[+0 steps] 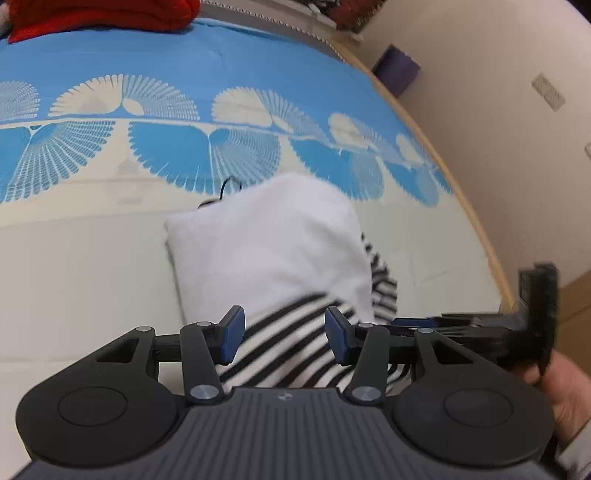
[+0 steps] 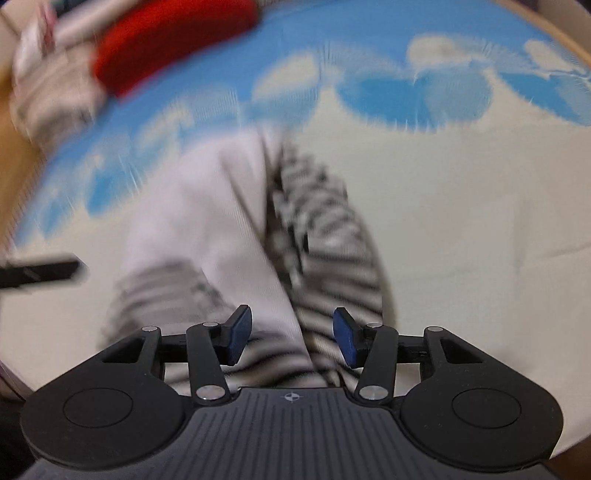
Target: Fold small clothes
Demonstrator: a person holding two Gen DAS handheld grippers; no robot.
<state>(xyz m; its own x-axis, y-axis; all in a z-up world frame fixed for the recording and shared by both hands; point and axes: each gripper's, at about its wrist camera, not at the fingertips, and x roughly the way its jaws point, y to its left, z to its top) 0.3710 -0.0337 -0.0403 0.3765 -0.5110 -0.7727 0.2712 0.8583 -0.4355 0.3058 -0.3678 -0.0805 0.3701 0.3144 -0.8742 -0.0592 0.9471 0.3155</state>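
One white garment [image 1: 266, 243] with striped part lying on one blue-patterned bed sheet [image 1: 221, 74]. Left gripper [image 1: 282, 334] hovering over near striped edge, jaws spread, pinching nothing. Right gripper [image 2: 292, 336] hovering beside, spread too, empty. One red cloth [image 1: 103, 14] lying beyond garment.

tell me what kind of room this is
Probably a bedroom. The garment lies on a wide flat surface under a blue and cream sheet that looks like a bed, with a wooden frame edge beside a plain wall. More clothes, one red, are piled at the far end.
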